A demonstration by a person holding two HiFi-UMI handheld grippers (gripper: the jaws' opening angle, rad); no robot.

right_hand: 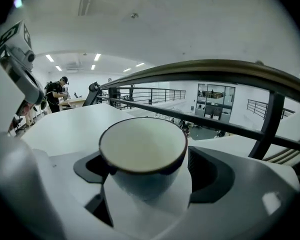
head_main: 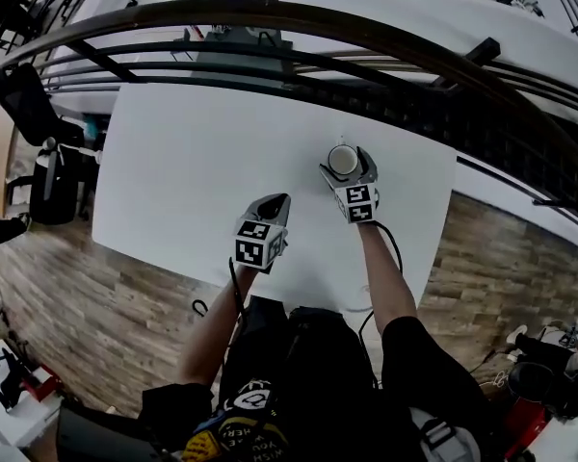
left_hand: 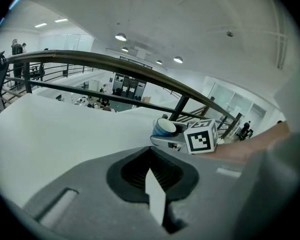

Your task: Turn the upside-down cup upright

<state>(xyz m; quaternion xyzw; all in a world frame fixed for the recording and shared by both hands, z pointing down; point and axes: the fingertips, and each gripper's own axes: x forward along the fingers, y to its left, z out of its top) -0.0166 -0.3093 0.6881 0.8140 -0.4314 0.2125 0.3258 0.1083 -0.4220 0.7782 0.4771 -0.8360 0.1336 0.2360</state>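
The cup stands upright on the white table, mouth up, with a white inside, a dark rim and a bluish outer wall. My right gripper is open around it, one jaw on each side. In the right gripper view the cup fills the space between the jaws, and a gap shows on its right side. My left gripper hovers shut and empty over the table, left of and nearer than the cup. From the left gripper view the cup shows beyond the shut jaws, inside the right gripper.
A dark curved railing runs along the table's far side. Wooden floor surrounds the near edge. A dark chair stands off the table's left end. Cables hang at the near edge by the person's arms.
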